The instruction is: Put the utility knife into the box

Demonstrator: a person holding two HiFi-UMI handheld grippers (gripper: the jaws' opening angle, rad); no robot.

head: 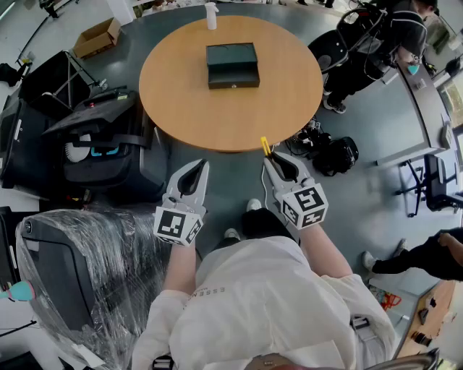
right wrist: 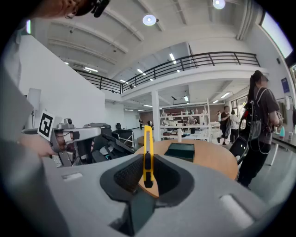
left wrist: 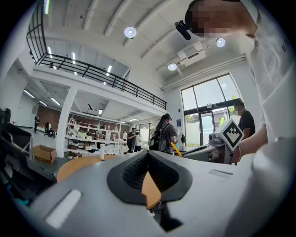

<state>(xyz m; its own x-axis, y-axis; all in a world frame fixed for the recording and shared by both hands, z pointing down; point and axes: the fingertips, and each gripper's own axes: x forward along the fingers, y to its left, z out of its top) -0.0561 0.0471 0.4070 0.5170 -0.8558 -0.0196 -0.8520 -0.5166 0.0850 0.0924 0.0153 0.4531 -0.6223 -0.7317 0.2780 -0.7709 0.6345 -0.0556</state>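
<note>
So the right gripper is clamped on the yellow utility knife, which pokes straight out along the jaws toward the dark box sitting well ahead and a bit left on the round table, while the left gripper is pinched together on nothing.

dark rectangular box on the round wooden table, white bottle behind it at the far edge, yellow utility knife in right gripper before the near edge
</note>
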